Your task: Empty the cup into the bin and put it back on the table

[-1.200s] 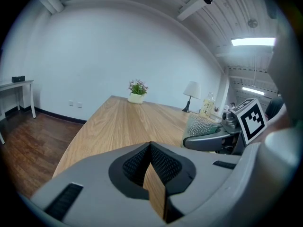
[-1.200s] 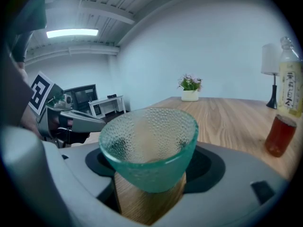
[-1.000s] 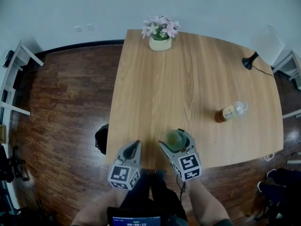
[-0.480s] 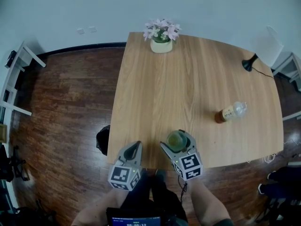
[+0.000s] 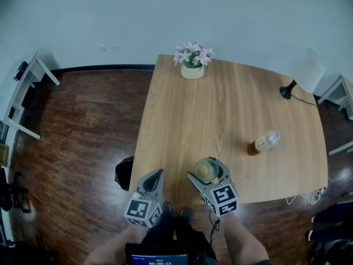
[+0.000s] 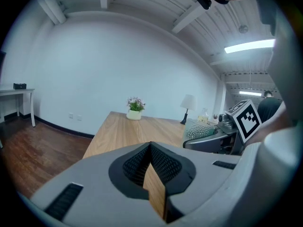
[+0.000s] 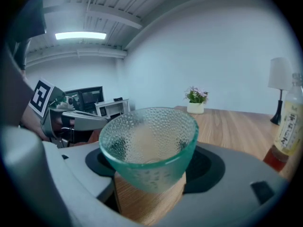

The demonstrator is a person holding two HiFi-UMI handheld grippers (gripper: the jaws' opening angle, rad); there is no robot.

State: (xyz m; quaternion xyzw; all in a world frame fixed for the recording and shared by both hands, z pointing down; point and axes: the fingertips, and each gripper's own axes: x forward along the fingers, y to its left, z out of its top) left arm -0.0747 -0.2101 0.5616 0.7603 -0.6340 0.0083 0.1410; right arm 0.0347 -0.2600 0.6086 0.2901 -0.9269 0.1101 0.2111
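Observation:
A green dimpled glass cup [image 5: 205, 170] with something pale inside is held over the near edge of the wooden table [image 5: 220, 109]. My right gripper [image 5: 207, 169] is shut on it, one jaw on either side. In the right gripper view the cup [image 7: 149, 145] fills the centre and stays upright. My left gripper [image 5: 157, 174] hangs to the left of the cup, shut and empty, its tips meeting in a point [image 6: 150, 145]. The left gripper view has the cup [image 6: 198, 130] at the right. A dark bin [image 5: 122, 173] stands on the floor by the table's left edge.
On the table stand a bottle with a pale label [image 5: 262, 143] at the right, a pot of pink flowers [image 5: 192, 59] at the far edge and a black lamp [image 5: 287, 91] at the far right. White furniture [image 5: 27, 76] stands at the left over dark wood floor.
Both grippers have risen, and the cup has come up with the right one. The table now looks smaller and farther below.

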